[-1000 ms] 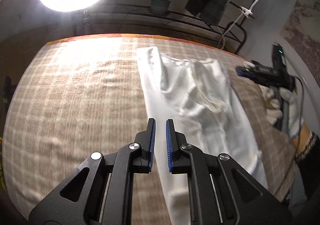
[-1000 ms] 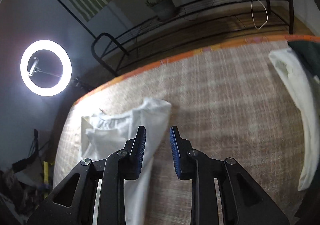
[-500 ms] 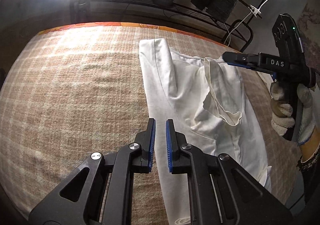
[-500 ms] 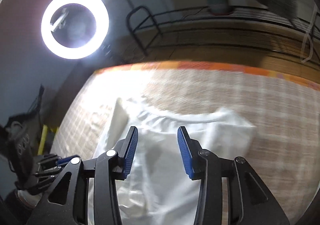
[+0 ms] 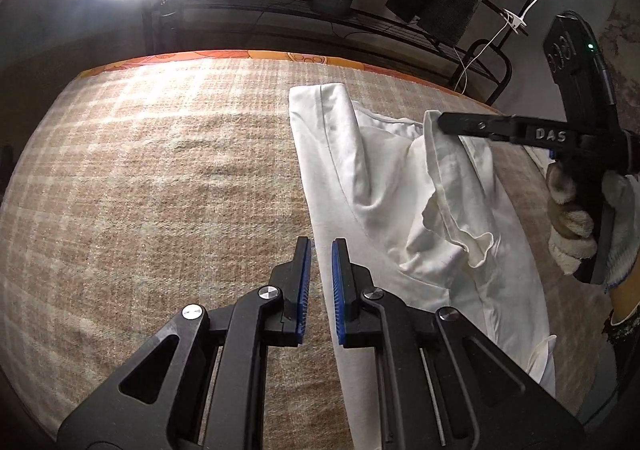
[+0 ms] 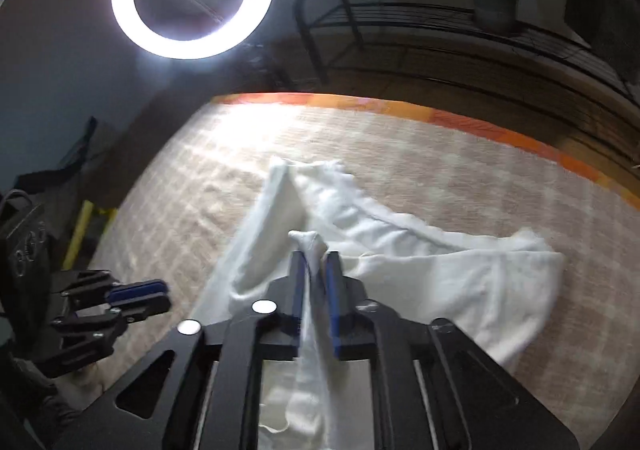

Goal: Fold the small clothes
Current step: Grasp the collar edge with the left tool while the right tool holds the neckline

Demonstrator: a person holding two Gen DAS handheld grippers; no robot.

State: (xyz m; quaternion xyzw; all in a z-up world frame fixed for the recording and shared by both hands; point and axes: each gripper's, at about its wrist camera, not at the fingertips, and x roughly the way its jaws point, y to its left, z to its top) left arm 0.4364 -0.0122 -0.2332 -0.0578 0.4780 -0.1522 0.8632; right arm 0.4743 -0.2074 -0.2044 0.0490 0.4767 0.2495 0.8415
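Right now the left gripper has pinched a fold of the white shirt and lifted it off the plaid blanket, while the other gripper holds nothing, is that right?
No, the sides are swapped. The right gripper is shut on a lifted fold of the white shirt, as the right wrist view shows. The left gripper holds nothing, hovering at the shirt's edge over the plaid blanket.

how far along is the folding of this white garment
Early. Done: the white garment has its left side already turned over on the plaid blanket. In hand: the right gripper pinches and lifts a sleeve edge. Left: lay that down, then fold lengthwise; the left gripper holds nothing.
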